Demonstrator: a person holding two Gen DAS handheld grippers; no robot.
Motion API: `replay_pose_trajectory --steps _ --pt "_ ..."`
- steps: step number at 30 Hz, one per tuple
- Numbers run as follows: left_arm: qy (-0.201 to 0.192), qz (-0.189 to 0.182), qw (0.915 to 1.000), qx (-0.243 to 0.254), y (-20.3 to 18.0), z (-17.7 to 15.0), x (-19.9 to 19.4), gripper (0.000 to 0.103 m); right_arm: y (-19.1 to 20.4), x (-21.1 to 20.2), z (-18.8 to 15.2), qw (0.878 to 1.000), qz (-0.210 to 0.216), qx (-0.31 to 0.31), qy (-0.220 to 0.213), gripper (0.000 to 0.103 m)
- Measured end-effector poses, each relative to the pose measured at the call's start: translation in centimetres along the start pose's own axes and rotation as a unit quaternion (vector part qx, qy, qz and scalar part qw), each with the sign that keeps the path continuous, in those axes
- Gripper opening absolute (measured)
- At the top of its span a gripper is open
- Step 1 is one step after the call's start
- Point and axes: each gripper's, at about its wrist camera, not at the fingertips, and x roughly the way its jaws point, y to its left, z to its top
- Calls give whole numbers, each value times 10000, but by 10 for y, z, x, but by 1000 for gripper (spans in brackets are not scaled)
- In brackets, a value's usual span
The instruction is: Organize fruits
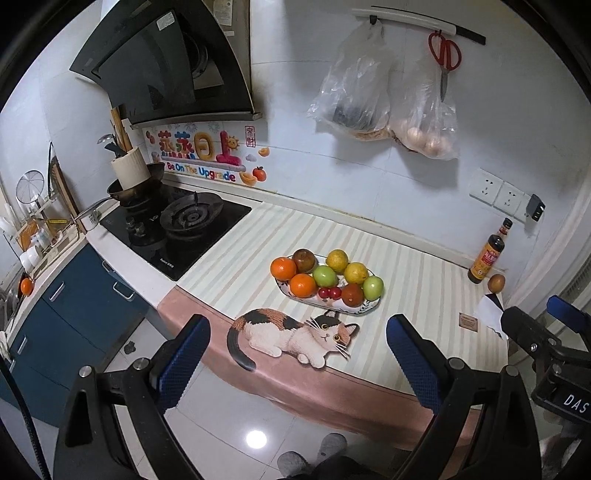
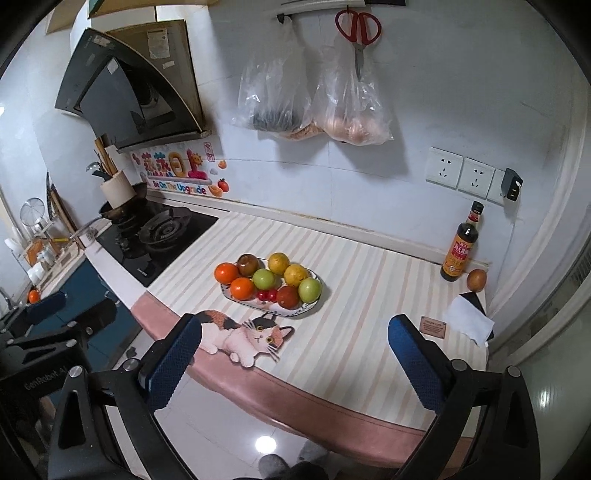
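Observation:
An oval patterned plate point(image 1: 364, 312) point(image 2: 309, 306) sits mid-counter, piled with fruit: two oranges point(image 1: 282, 267) point(image 2: 226, 272), two green apples point(image 1: 325, 276) point(image 2: 263, 278), two yellow citrus point(image 1: 337, 259) point(image 2: 278, 262), a brown-red fruit point(image 1: 305, 259) point(image 2: 247, 264), a red tomato point(image 1: 352, 294) point(image 2: 287, 296) and small red cherries point(image 1: 330, 292) point(image 2: 267, 294). A lone brown fruit point(image 1: 496, 283) point(image 2: 476, 280) lies by the wall at the right. My left gripper point(image 1: 295, 354) is open and empty, held off the counter's front edge. My right gripper point(image 2: 293, 354) is open and empty, also in front of the counter.
A cat-shaped mat point(image 1: 291, 334) point(image 2: 245, 334) lies at the counter's front edge. A sauce bottle point(image 1: 487, 254) point(image 2: 461, 245) and a tissue point(image 2: 469, 321) are at the right. A gas hob point(image 1: 177, 229) with a wok is at the left. Bags and scissors point(image 2: 357, 33) hang on the wall.

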Motion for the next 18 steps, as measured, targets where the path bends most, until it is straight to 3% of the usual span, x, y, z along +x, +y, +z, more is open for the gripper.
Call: replay_pose_trajectory --steps 6,18 --pt "166 139 9997 -144 -4 15 29 98 -5 32 17 9999 8 -93 113 103" --pt "651 426 9967 -224 -16 41 101 98 -25 134 51 9971 59 -191 740 103"
